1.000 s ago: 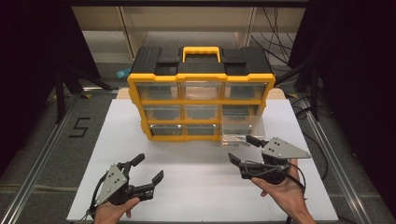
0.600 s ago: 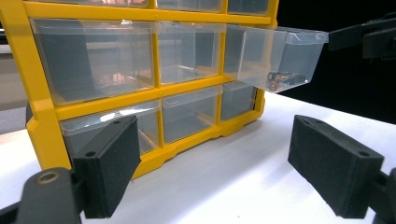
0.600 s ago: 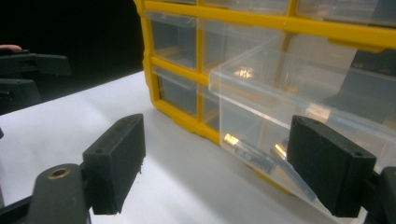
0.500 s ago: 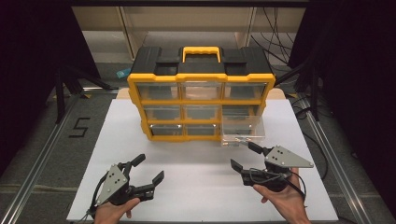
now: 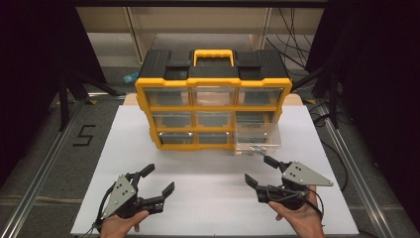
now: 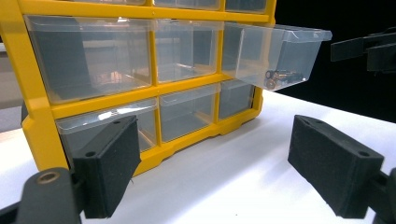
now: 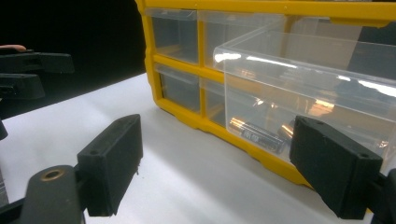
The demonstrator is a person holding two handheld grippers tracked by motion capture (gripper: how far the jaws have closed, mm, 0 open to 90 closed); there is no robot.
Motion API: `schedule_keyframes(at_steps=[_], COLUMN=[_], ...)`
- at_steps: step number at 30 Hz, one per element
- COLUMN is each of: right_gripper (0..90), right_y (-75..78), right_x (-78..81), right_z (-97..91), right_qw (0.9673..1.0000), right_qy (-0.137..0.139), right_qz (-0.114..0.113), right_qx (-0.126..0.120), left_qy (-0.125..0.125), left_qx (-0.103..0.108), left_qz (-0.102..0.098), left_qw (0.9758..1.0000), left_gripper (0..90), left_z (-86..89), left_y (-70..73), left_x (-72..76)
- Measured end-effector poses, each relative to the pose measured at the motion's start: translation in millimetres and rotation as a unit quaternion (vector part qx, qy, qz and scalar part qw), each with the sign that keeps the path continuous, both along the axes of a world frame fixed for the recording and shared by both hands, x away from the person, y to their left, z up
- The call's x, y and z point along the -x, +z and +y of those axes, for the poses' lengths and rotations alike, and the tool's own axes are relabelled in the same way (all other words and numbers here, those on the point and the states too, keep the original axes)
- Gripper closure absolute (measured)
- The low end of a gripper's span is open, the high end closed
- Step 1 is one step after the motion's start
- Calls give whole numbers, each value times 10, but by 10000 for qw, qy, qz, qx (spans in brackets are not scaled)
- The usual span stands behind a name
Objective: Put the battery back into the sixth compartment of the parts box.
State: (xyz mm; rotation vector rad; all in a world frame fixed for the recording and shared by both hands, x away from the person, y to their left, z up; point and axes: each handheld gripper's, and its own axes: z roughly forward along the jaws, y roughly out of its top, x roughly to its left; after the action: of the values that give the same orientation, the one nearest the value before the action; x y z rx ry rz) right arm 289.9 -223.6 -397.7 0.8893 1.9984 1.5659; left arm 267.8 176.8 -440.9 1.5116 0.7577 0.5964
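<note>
The cabinet (image 5: 213, 99) stands at the back of the white surface (image 5: 208, 198), handle up, its clear fronts toward the person. One drawer (image 5: 257, 136), lower right, is pulled out, so the batteries (image 7: 257, 134) in it can be reached from above. The right tool (image 5: 262, 171), just before that drawer, has just been opening its jaws, nothing between them. The left tool (image 5: 156, 179) rests released and empty, well clear, probably waiting.

Yellow-and-black organiser (image 5: 213, 84), clear drawers (one (image 5: 257, 139) open), white table (image 5: 198, 173), black tongs (image 5: 265, 173).
</note>
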Motion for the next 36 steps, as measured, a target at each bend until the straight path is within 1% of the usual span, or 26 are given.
schedule_keyframes(at_steps=[2, 3, 4, 5, 7, 8, 9, 10, 12, 13, 14, 15, 17, 18, 19, 21, 24, 25, 26, 29, 31, 32, 33, 36], right_gripper=[171, 171, 170, 170, 168, 168, 168, 167, 167, 165, 163, 160, 160, 160, 159, 160, 160, 160, 160, 160, 160, 160, 160, 160], right_y=[-12, -20, -21, -26, -36, -43, -50, -54, -63, -66, -74, -80, -87, -93, -94, -99, -100, -99, -104, -110, -116, -112, -117, -121], right_x=[14, 13, 18, 21, 28, 27, 31, 34, 36, 42, 45, 54, 67, 69, 75, 77, 81, 86, 80, 78, 73, 79, 78, 72], right_z=[-2, 3, -4, -4, -7, -11, -13, -19, -28, -33, -36, -45, -67, -76, -79, -76, -71, -69, -68, -64, -58, -64, -56, -62], right_qw=[10000, 10000, 10000, 10000, 10000, 10000, 10000, 10000, 10000, 10000, 10000, 10000, 10000, 9999, 9999, 9999, 9999, 9999, 9999, 10000, 10000, 10000, 9999, 9999], right_qy=[-48, -20, -23, 15, -12, 7, -41, -10, -15, -30, -71, -68, -70, -123, -125, -148, -125, -127, -100, -56, -56, -72, -62, -48], right_qz=[8, -3, 20, 49, 53, 28, 2, 32, 15, 44, 6, 24, 52, 17, 56, -5, -6, 45, 25, 71, 34, 66, 81, 104], right_qx=[43, 6, 51, 41, 53, 44, 21, 16, -6, -9, -39, -54, -8, -8, -16, -43, -49, -66, -62, -43, -41, 3, -26, -13], left_qy=[-5, -6, -7, -6, -7, -8, -9, -14, -16, -19, -31, -35, -31, -33, -34, -36, -36, -37, -36, -35, -35, -36, -36, -35], left_qx=[-7, -10, -9, -8, -13, -17, -18, -20, -20, -20, -36, -40, -31, -35, -35, -33, -33, -33, -34, -32, -33, -33, -32, -34], left_qz=[-1, -1, -1, 0, 1, 1, 1, 0, 3, 8, -1, 3, 22, 27, 28, 24, 29, 27, 25, 26, 26, 25, 26, 28], left_qw=[10000, 10000, 10000, 10000, 10000, 10000, 10000, 10000, 10000, 10000, 10000, 10000, 10000, 10000, 10000, 10000, 10000, 10000, 10000, 10000, 10000, 10000, 10000, 10000], left_gripper=[163, 163, 163, 163, 164, 163, 163, 164, 163, 164, 164, 164, 164, 164, 164, 164, 164, 163, 164, 164, 164, 163, 164, 164], left_z=[0, 0, 0, 0, 0, 0, 0, 0, 0, -1, 0, 0, -3, -4, -5, -7, -7, -7, -6, -4, -5, -5, -5, -5], left_y=[0, 0, 0, -1, -1, -1, -1, -1, -2, -3, -3, -3, -5, -6, -7, -5, -7, -6, -6, -6, -6, -6, -5, -6], left_x=[0, 1, 1, 1, 1, 1, 2, 2, 2, 1, -1, 0, 1, 1, 2, 2, 1, 1, 1, 0, 0, 0, 0, 0])
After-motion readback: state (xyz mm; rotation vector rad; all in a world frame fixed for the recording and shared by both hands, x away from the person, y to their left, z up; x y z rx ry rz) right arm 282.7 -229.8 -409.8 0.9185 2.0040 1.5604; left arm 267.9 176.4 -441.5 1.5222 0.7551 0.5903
